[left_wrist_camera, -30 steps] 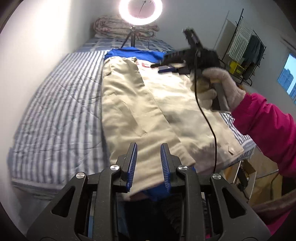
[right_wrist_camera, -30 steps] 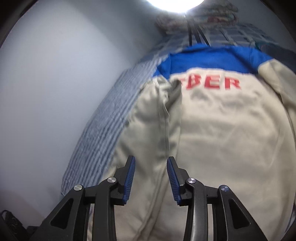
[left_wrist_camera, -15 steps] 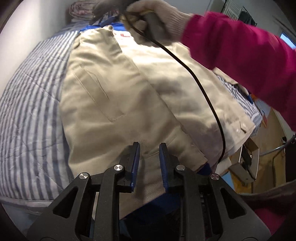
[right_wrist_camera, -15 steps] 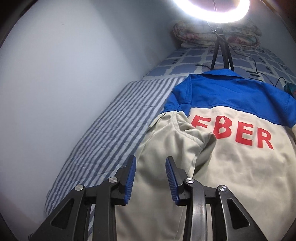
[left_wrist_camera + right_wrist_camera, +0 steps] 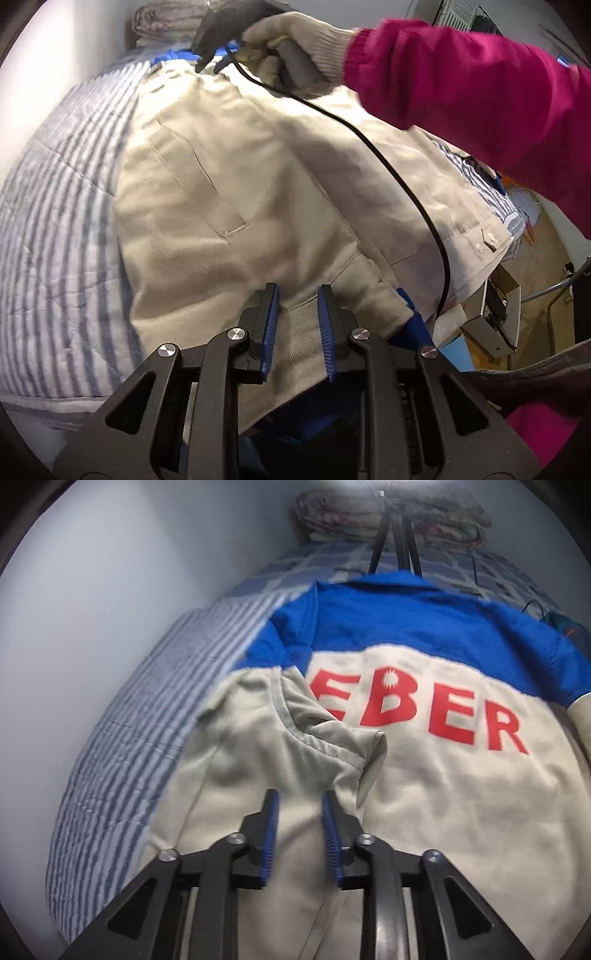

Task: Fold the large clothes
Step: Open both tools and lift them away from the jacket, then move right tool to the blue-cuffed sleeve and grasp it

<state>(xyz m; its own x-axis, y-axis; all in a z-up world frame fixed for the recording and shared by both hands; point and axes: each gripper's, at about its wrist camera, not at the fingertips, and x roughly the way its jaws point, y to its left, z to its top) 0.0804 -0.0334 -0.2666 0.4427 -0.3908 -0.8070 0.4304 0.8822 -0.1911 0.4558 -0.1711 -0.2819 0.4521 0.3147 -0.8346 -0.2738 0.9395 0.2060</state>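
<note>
A large beige jacket [image 5: 229,192] with a blue yoke [image 5: 399,624] and red letters lies back-up on a striped bed. Its left side is folded over the back. My left gripper [image 5: 295,295] is open just above the jacket's bottom hem [image 5: 295,325], with cloth between the jaws but not pinched. My right gripper [image 5: 298,801] is open low over the folded sleeve [image 5: 332,746] near the left shoulder. In the left wrist view the right gripper [image 5: 207,55] is at the far end, held by a gloved hand [image 5: 295,40] in a pink sleeve.
The striped bedcover [image 5: 62,206] lies left of the jacket, against a white wall [image 5: 92,590]. A tripod [image 5: 395,528] and folded quilts [image 5: 391,513] stand at the head of the bed. A black cable [image 5: 406,184] trails over the jacket. Boxes sit on the floor [image 5: 498,310] at right.
Both grippers have come down closer to the jacket. The left one has moved in over the hem. The right one has moved forward over the folded sleeve toward the shoulder.
</note>
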